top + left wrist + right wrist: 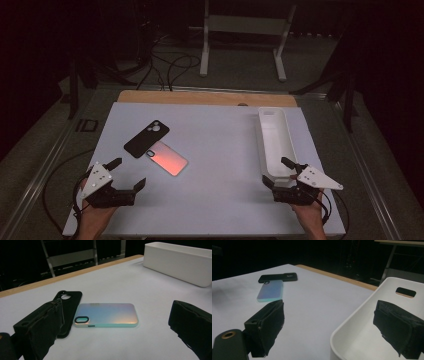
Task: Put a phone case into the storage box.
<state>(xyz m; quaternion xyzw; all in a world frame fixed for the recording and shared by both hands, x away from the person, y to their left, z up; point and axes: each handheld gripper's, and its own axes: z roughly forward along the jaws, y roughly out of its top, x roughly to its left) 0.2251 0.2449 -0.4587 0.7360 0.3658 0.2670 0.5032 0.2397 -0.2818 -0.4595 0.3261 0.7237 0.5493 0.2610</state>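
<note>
A black phone case point(146, 138) point(70, 305) point(277, 277) lies on the white table top left of centre. Touching its near end lies a shiny iridescent phone case point(169, 158) point(107, 314) point(271, 290), camera hole toward the black one. My left gripper point(129, 173) point(113, 325) hovers near the table's front left, jaws wide open and nothing between them, pointing at the iridescent case. My right gripper point(276, 172) point(328, 322) stands open at the near end of a long white bin point(275, 141) point(178, 262) point(362, 330), one jaw over the bin's inside, the other outside.
The white sheet point(220, 150) covers a wooden table whose bare far edge point(205, 97) shows behind it. A white stand point(242, 35) and cables point(170, 65) sit on the floor beyond. The bin holds nothing that I can see.
</note>
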